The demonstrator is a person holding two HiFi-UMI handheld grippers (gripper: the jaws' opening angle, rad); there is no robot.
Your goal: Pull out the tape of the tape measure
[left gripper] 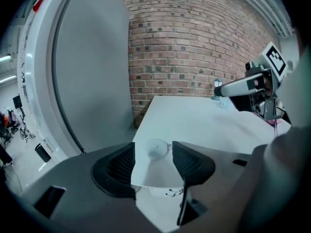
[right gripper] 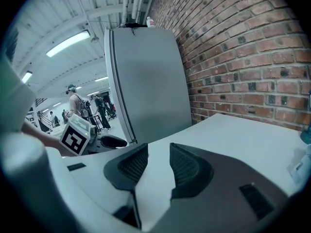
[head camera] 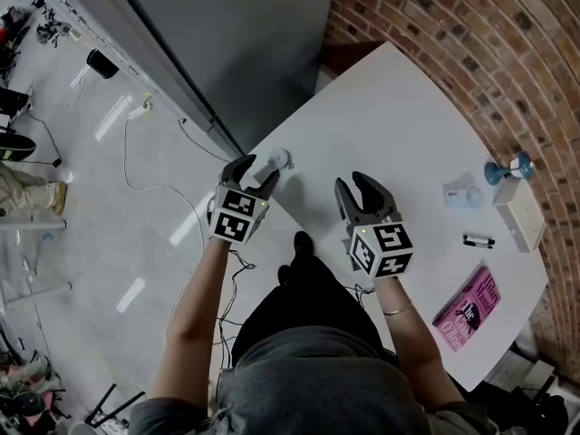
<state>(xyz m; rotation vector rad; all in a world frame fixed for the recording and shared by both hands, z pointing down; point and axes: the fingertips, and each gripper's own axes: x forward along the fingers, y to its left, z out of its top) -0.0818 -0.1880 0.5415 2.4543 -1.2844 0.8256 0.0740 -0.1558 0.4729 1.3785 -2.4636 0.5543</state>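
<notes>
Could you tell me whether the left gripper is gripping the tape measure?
No, the left gripper has its jaws apart; the tape measure lies untouched on the table.

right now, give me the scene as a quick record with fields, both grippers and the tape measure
surface: white table
tape measure: white, round, near the table's corner, no tape visibly out
left gripper: open, tape measure at the mouth of its jaws, not gripped
right gripper: open, nothing between its jaws, over bare table
other items: pink book, marker, white box
</notes>
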